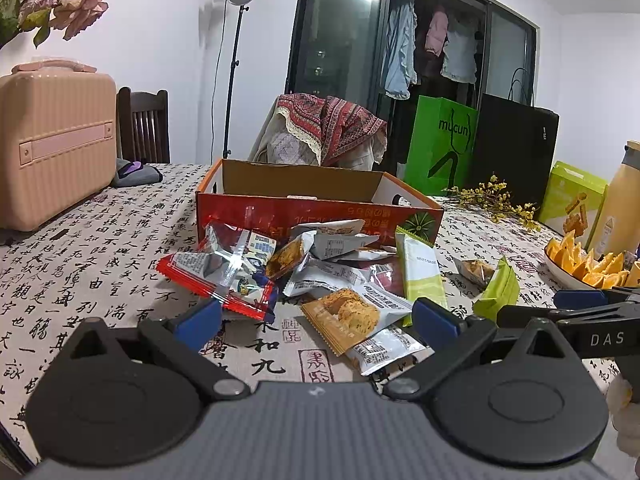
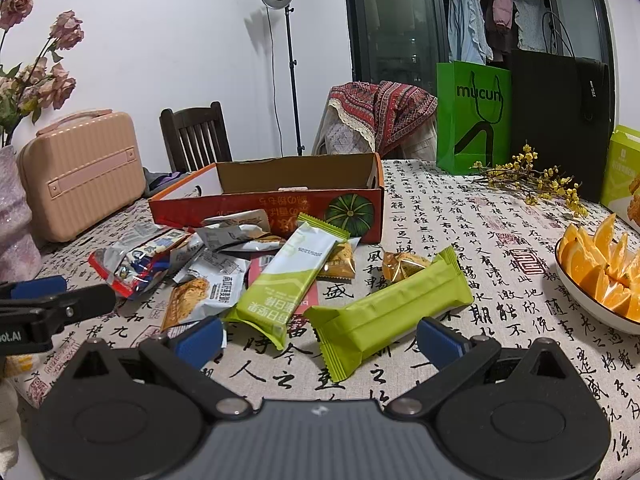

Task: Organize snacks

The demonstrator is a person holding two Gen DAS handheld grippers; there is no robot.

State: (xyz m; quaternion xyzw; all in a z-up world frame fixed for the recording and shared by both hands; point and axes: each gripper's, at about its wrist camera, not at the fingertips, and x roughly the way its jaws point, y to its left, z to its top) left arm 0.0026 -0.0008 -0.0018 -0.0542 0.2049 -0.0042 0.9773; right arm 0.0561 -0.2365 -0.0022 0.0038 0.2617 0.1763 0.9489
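Several wrapped snacks lie heaped on the calligraphy tablecloth before an open red cardboard box (image 1: 280, 216) (image 2: 256, 204). My left gripper (image 1: 316, 324) is open, low over the cloth, with an orange-and-white biscuit pack (image 1: 352, 320) between its blue pads. A red-edged clear pack (image 1: 224, 276) lies by the left pad. My right gripper (image 2: 320, 338) is open too, with a green bar pack (image 2: 388, 312) lying between its pads. A green-and-white bar (image 2: 288, 280) rests just left of it. Neither gripper holds anything. The right gripper's arm shows in the left wrist view (image 1: 580, 312).
A bowl of orange wedges (image 2: 600, 272) sits at the right. A pink case (image 1: 56, 140) stands at the left, with a vase of dried roses (image 2: 16, 216) beside it. Green bag (image 2: 472, 120), black bag (image 2: 560, 120) and yellow twigs (image 2: 532, 180) stand behind.
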